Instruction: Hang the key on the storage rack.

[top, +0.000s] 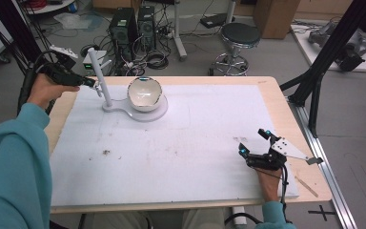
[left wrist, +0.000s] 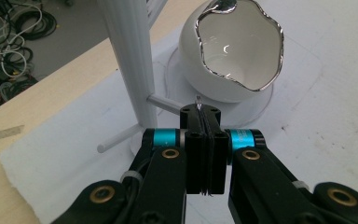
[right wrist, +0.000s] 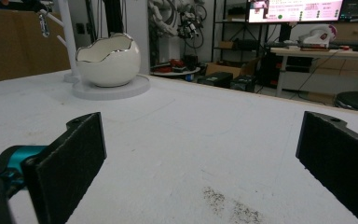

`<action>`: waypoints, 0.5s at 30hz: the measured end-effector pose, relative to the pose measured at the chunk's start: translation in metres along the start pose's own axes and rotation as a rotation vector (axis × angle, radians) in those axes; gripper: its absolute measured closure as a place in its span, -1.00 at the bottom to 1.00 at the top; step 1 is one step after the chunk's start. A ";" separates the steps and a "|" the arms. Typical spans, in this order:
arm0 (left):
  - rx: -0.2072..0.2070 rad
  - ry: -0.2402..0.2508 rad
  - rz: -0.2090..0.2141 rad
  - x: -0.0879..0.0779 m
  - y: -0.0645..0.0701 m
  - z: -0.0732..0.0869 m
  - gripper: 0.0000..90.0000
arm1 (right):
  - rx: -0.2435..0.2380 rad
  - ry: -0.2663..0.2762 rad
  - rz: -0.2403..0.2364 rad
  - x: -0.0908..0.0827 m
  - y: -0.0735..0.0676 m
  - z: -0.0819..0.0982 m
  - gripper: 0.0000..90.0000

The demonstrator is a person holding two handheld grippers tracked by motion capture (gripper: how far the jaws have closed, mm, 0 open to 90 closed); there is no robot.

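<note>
because the small metal piece (left wrist: pixel 198 101) is so thin, we keep the left gripper (left wrist: pixel 204 122) with its fingers pressed together on it, a tip poking out at centre frame, just beside a peg of the white stand (top: pixel 98 76) in the upper left of the high view. the egg-shaped bowl (top: pixel 145 93) sits on the stand's base. our right gripper (top: pixel 254 143) rests idle at lower right of the desk (top: pixel 181 138), fingers spread.

Just ahead of the left gripper (left wrist: pixel 204 122), the egg-shaped bowl (left wrist: pixel 233 56) looks like glossy white ceramic with a mirror-bright silver rim, beside a smooth ribbed white plastic stand (left wrist: pixel 130 60). Under the right gripper (right wrist: pixel 200 158), the matt white sheet (right wrist: pixel 186 140) looks slightly rough and smudged over the pale wooden counter (top: pixel 286 114).
</note>
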State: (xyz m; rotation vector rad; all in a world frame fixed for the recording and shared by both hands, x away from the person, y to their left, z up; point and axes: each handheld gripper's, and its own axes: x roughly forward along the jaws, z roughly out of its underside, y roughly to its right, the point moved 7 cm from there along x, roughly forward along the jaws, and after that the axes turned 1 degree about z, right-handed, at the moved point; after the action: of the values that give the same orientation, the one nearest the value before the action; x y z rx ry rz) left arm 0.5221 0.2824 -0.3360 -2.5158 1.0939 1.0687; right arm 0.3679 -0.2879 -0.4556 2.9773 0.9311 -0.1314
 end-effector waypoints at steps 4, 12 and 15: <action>0.024 -0.004 -0.006 0.002 0.000 0.000 0.97 | 0.000 0.000 0.000 0.000 0.000 0.000 -0.99; 0.035 -0.002 -0.024 0.005 -0.002 0.000 0.95 | 0.000 0.000 0.001 0.000 0.000 0.000 -0.99; 0.058 0.007 -0.065 0.005 -0.005 0.001 0.88 | -0.002 -0.001 0.001 0.000 0.000 0.000 -0.99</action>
State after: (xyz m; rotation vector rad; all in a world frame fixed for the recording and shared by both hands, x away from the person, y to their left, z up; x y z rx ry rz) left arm 0.5273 0.2835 -0.3408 -2.4932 1.0226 0.9980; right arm 0.3679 -0.2879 -0.4556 2.9757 0.9288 -0.1315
